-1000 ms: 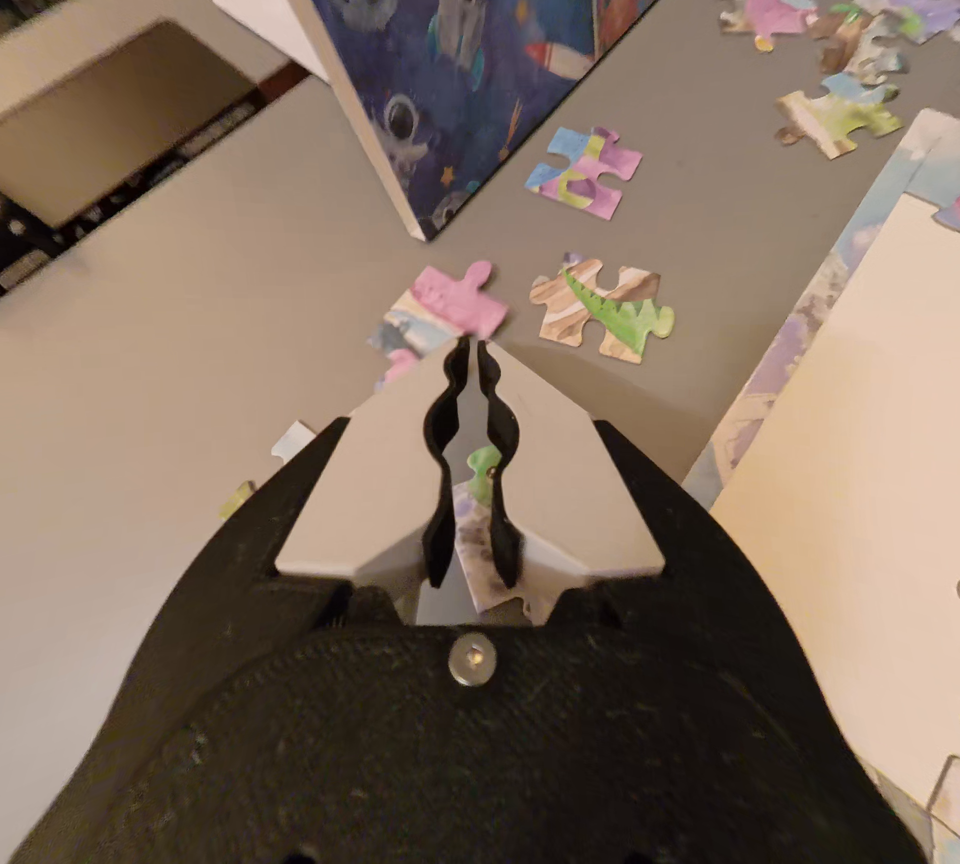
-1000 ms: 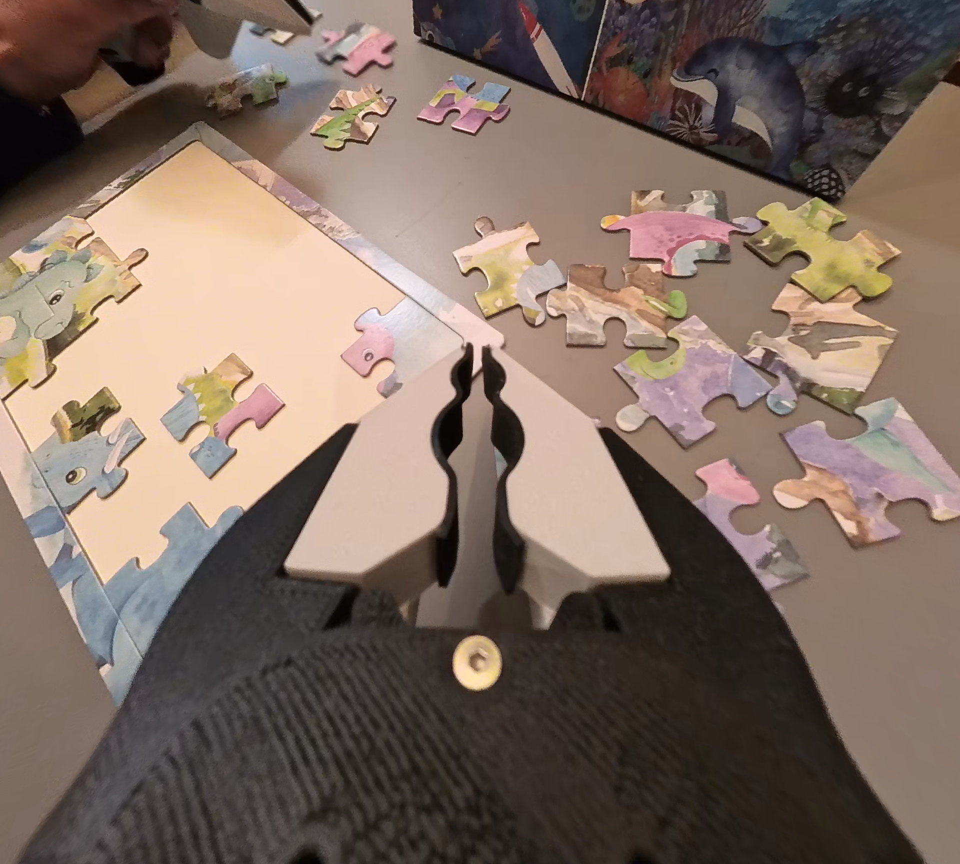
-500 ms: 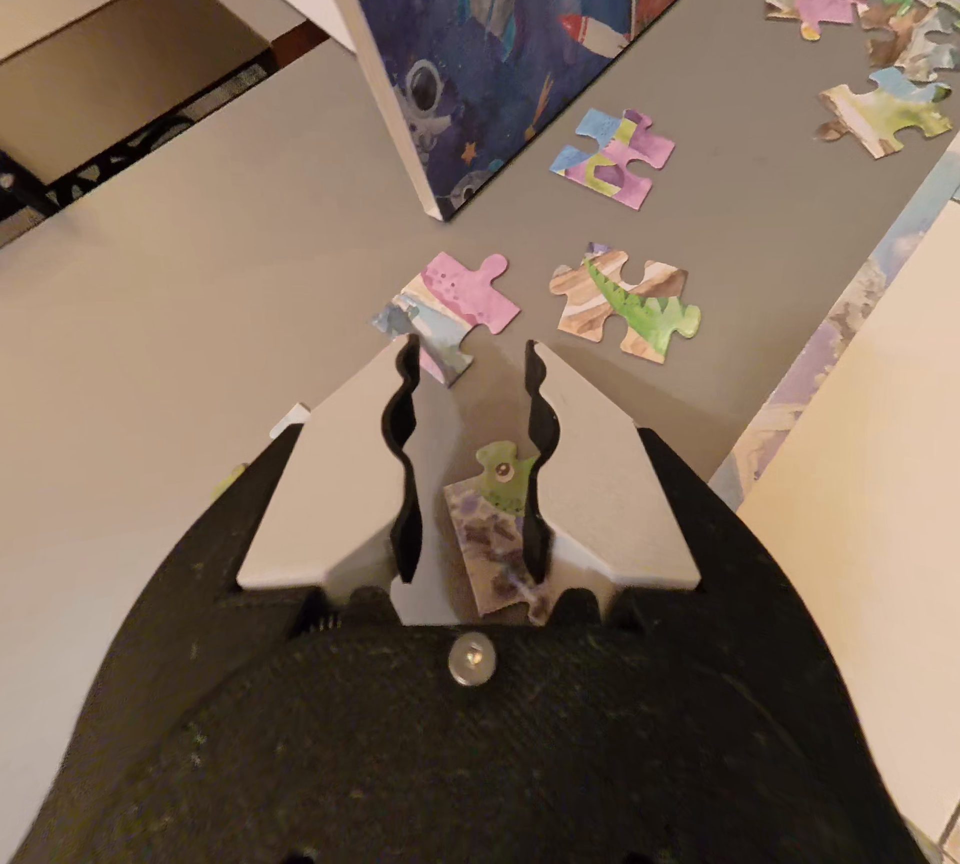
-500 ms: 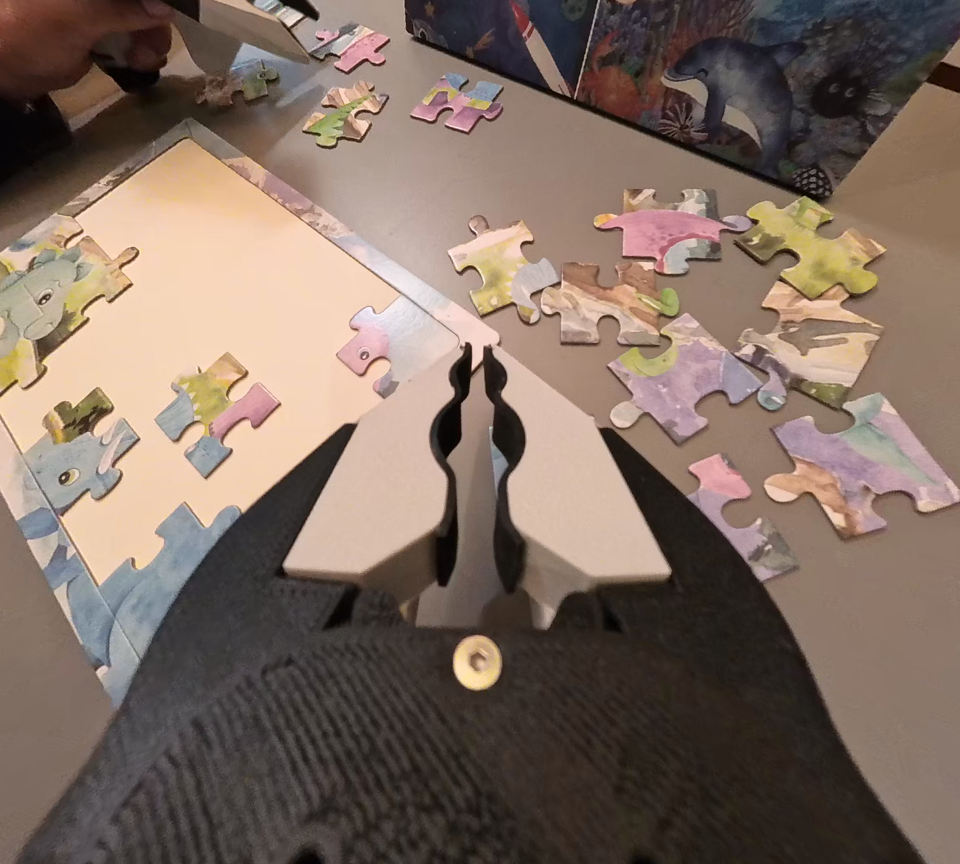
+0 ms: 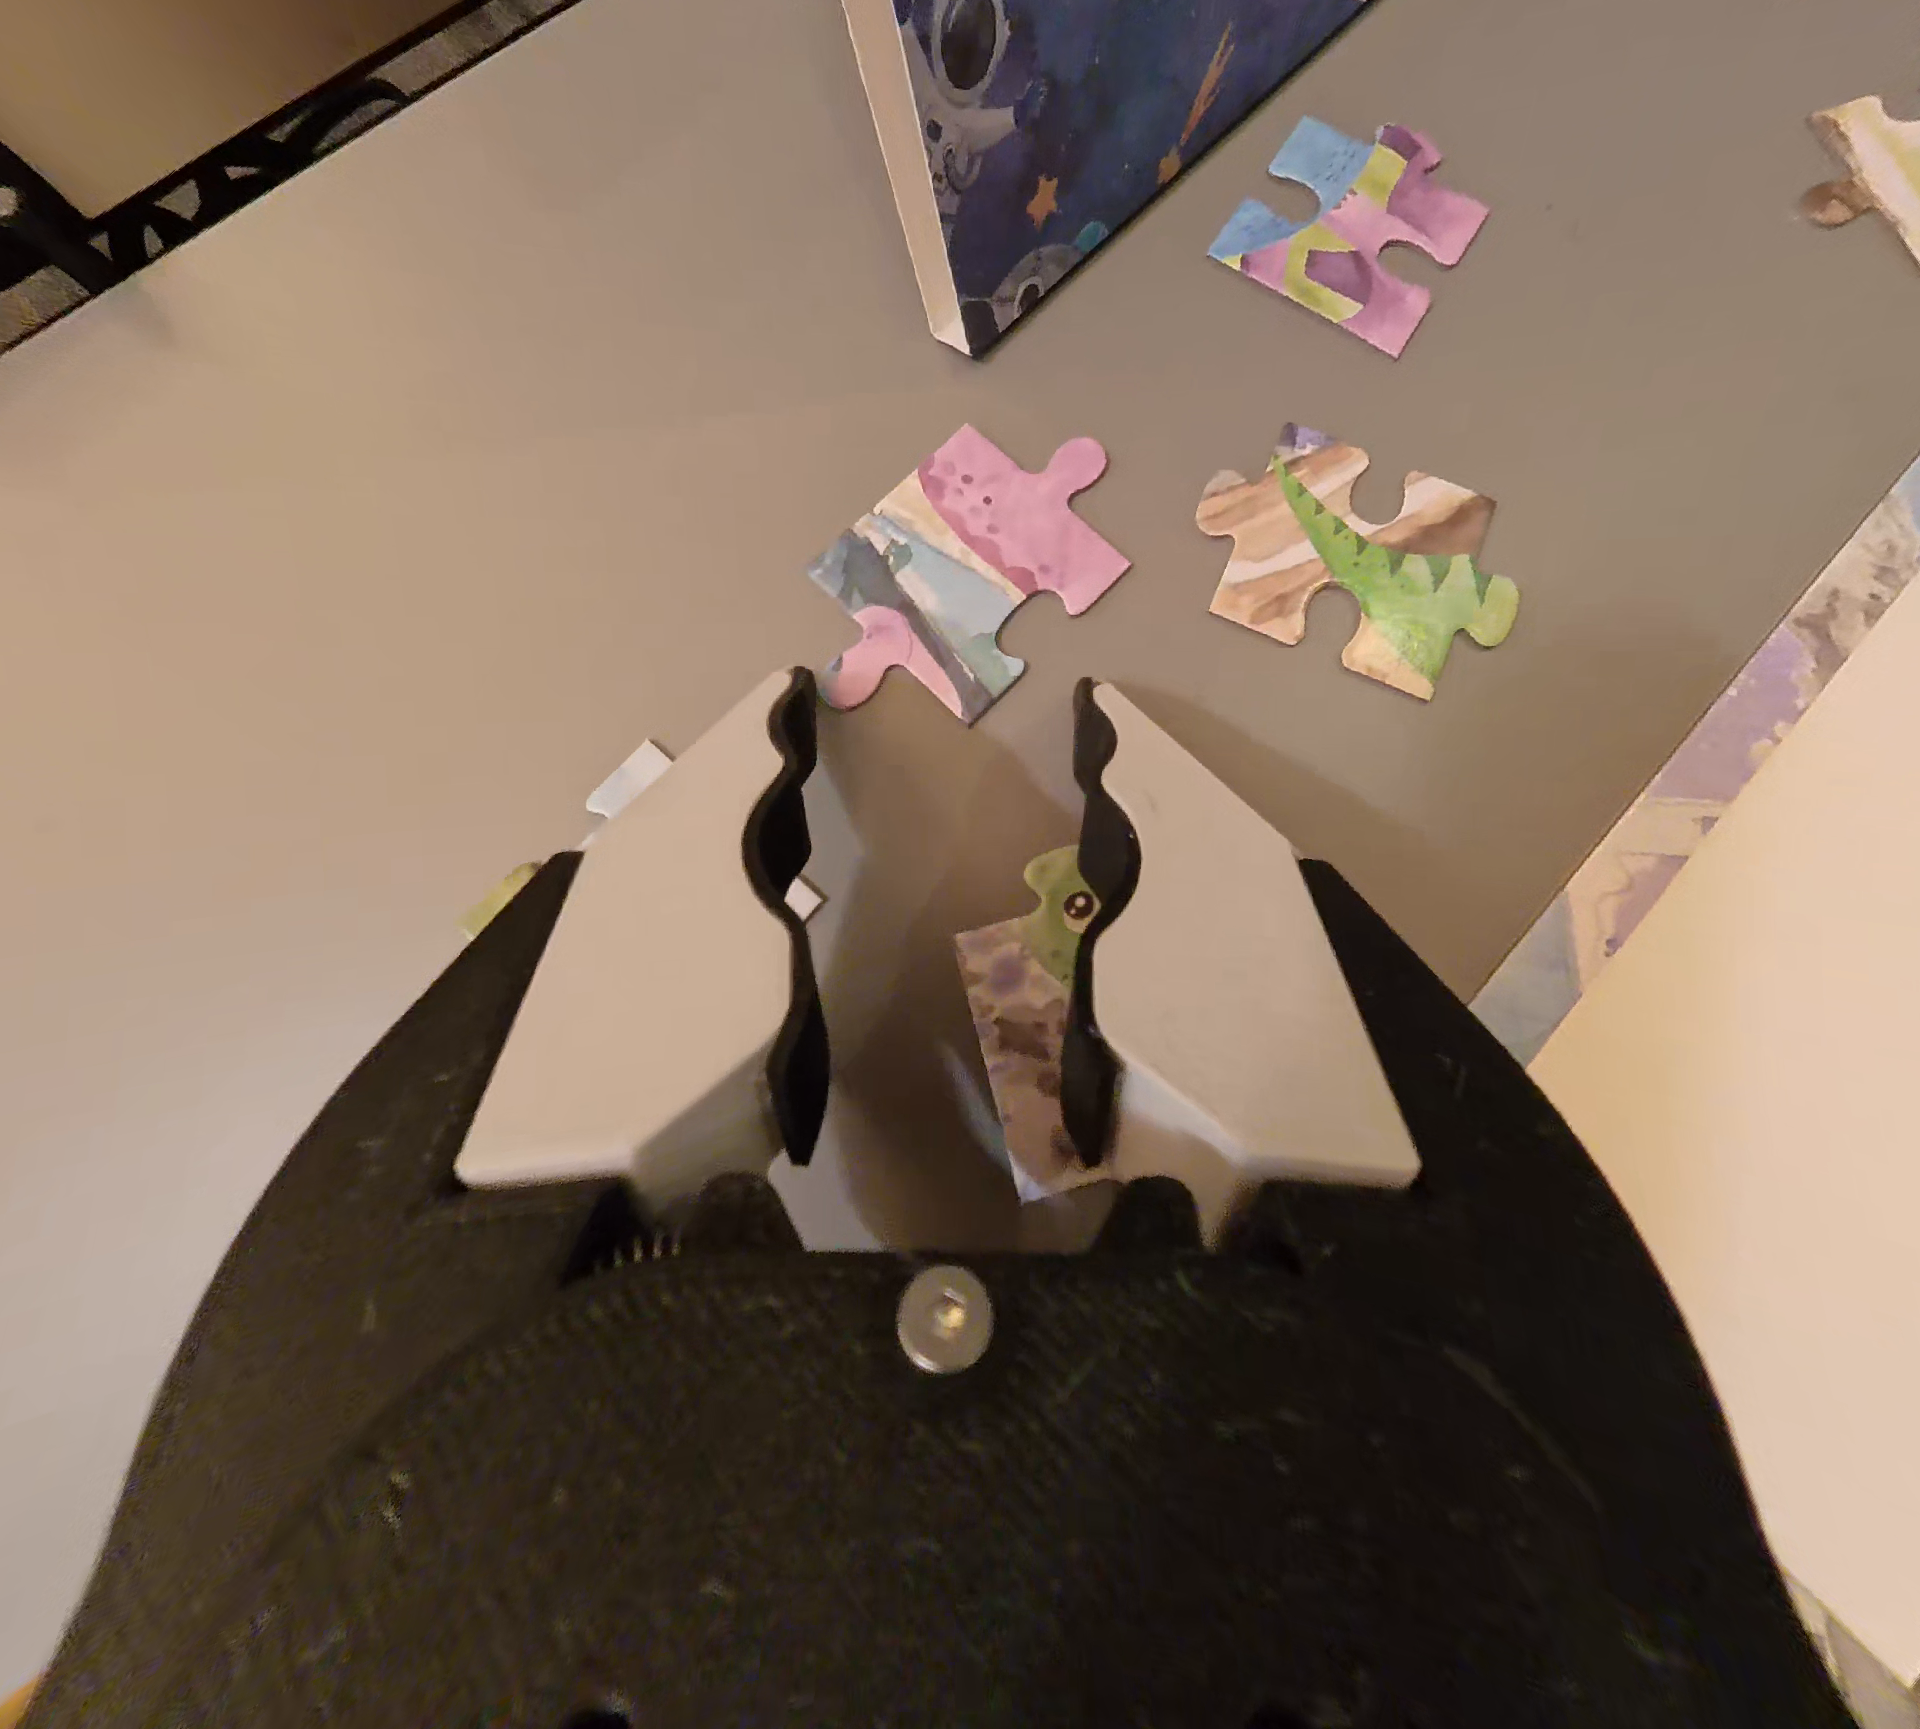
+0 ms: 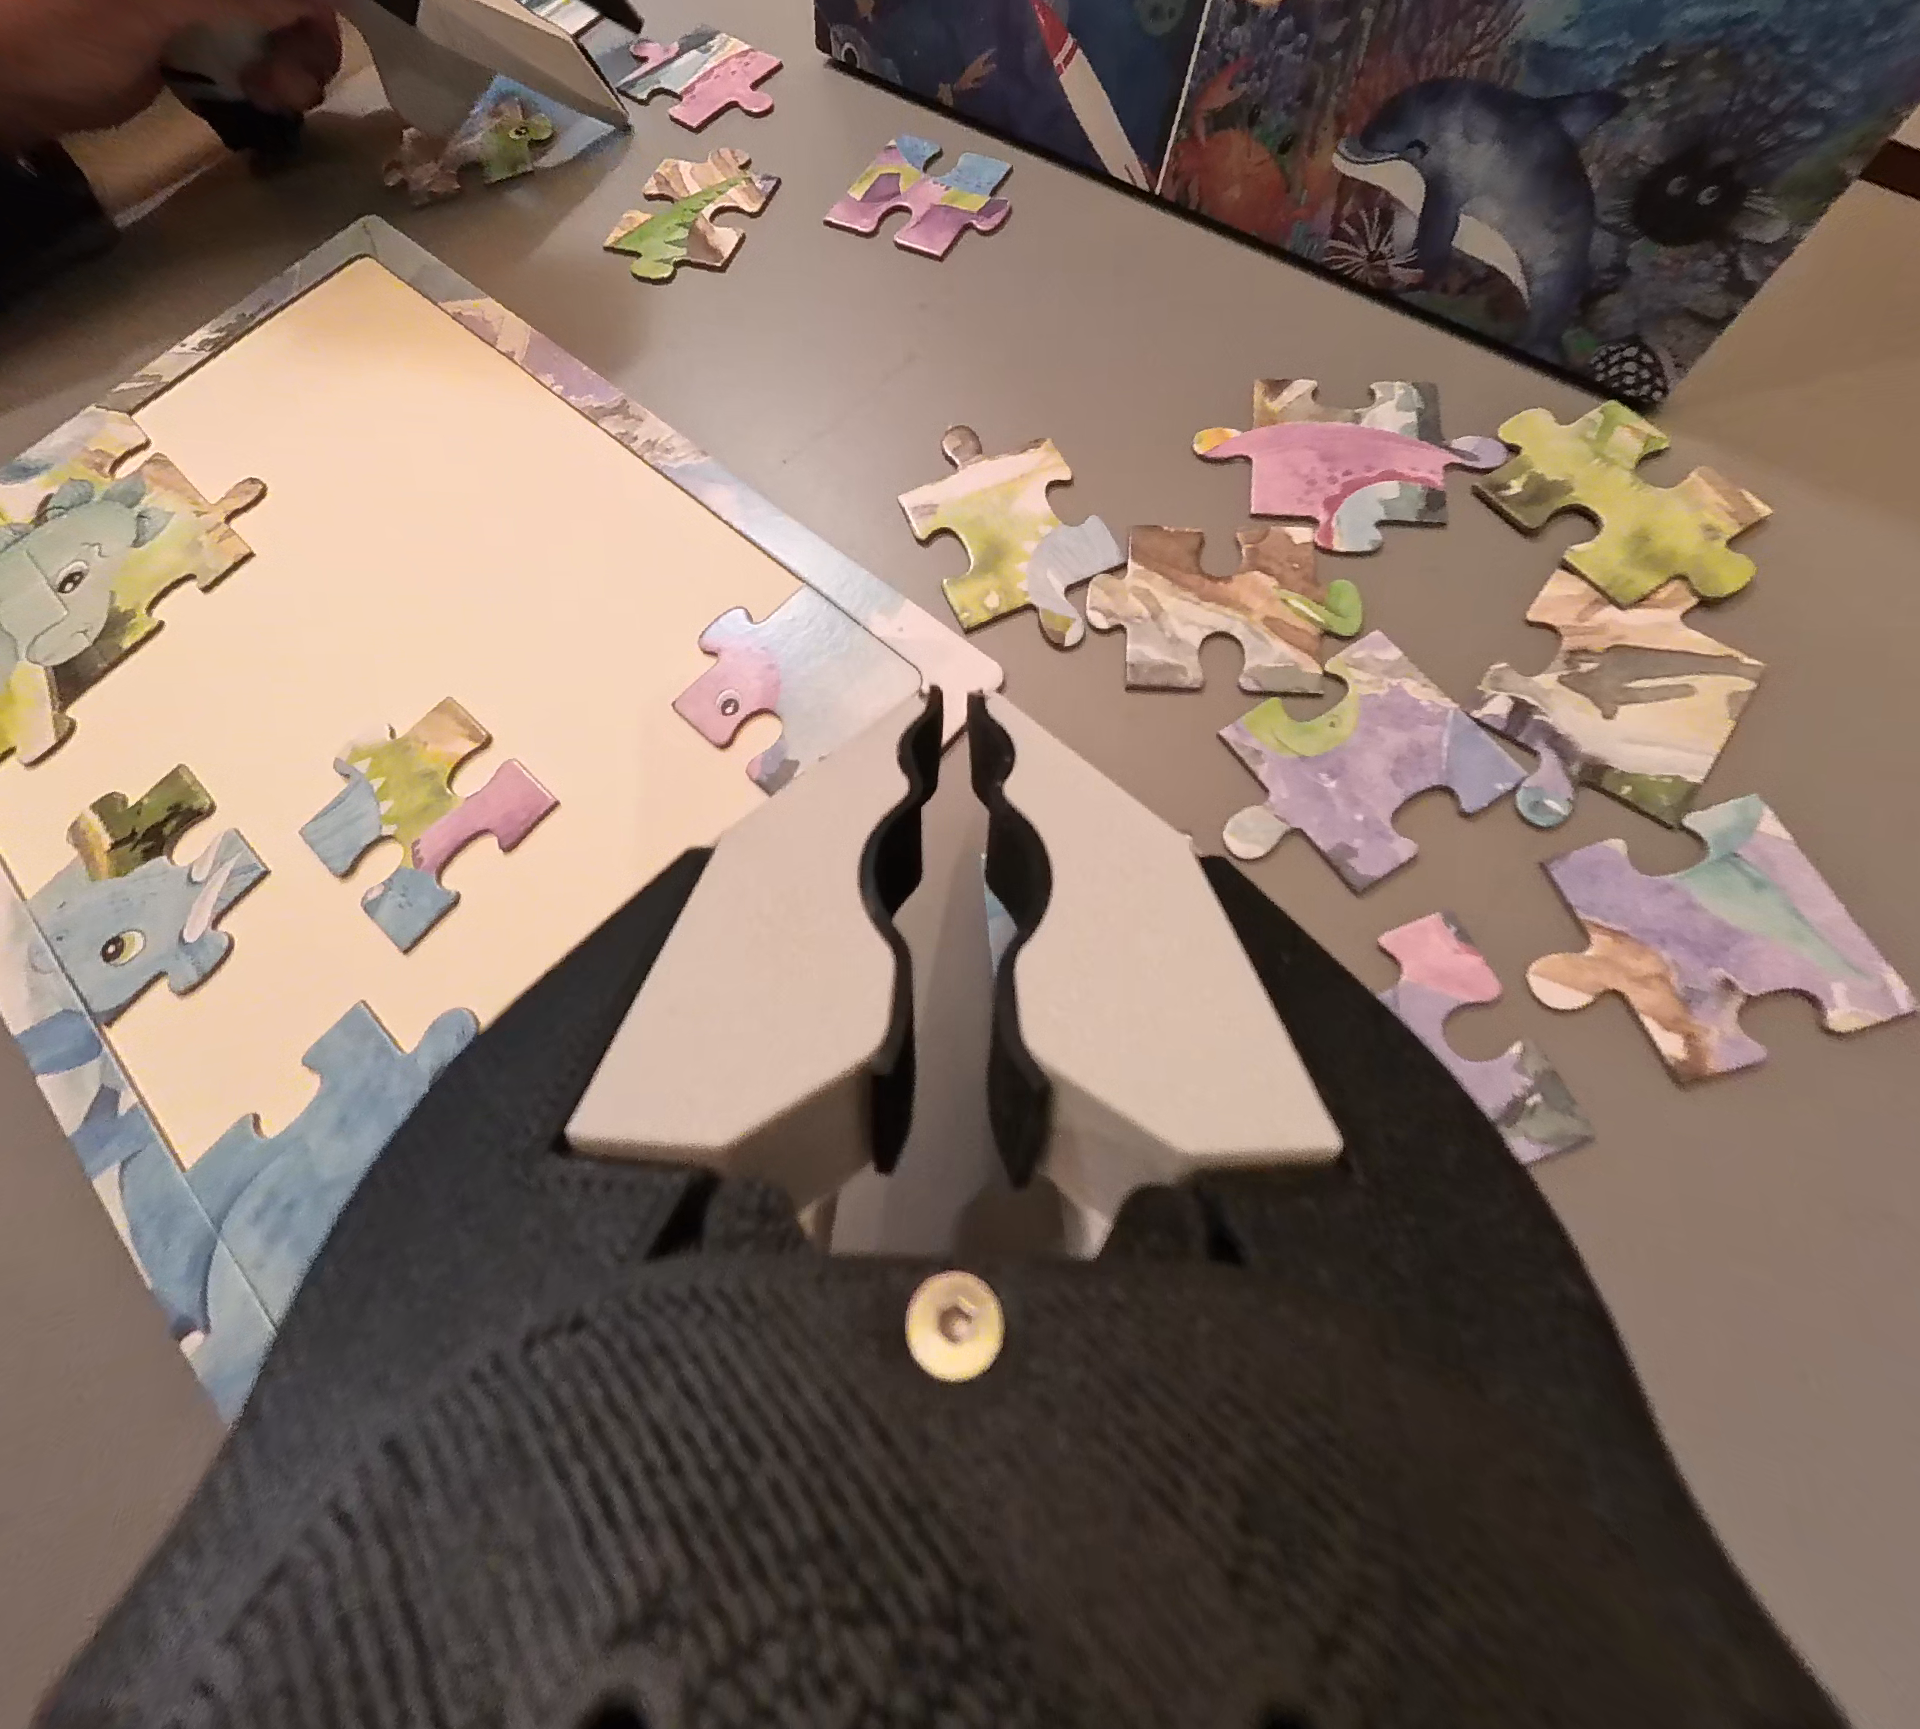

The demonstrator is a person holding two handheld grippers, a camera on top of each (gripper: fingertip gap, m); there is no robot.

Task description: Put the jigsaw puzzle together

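Item: left tongs (image 5: 940, 703), spread wide over the grey tabletop (image 5: 416, 432), empty; a piece with a green dinosaur head (image 5: 1023, 983) lies flat beneath them, against the inner right finger. Right tongs (image 6: 951, 697): nearly shut, a thin gap, nothing held, poised at the corner of the puzzle tray (image 6: 727, 495). Risks, as judgement: closing on a flat piece may skid it or catch only one edge; the near pink piece (image 5: 977, 557) could be nudged. The left view alone shows the fingers' spread. The right view alone shows the tray interior, few pieces seated, the loose pile (image 6: 1371, 744) and the picture box (image 6: 1403, 69).
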